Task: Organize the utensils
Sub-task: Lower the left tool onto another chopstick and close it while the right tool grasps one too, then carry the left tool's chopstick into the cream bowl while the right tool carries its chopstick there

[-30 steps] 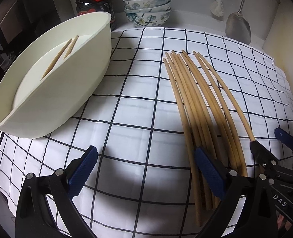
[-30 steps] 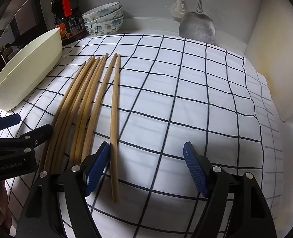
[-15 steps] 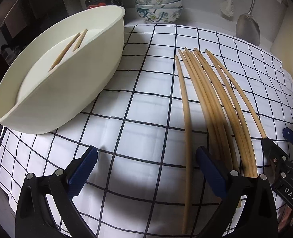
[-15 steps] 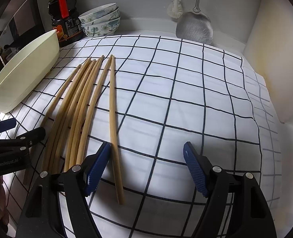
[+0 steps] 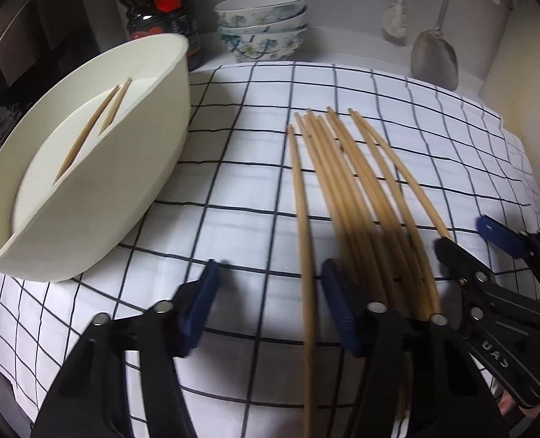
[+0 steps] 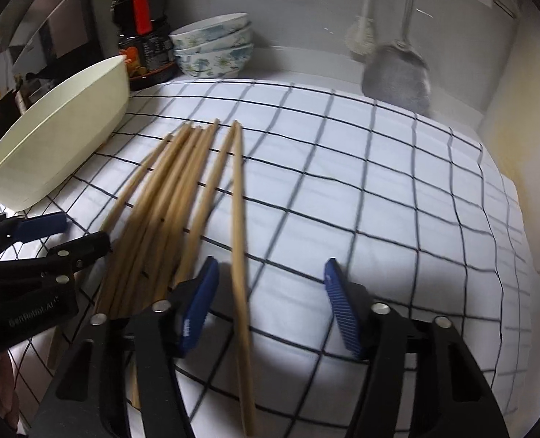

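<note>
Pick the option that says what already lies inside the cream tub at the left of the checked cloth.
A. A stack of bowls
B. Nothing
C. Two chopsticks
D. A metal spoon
C: the left wrist view shows two chopsticks lying inside the cream tub, while the rest of the chopsticks lie on the checked cloth.

A checked cloth (image 5: 255, 189) covers the counter, with grey walls (image 6: 306, 11) behind it.
</note>
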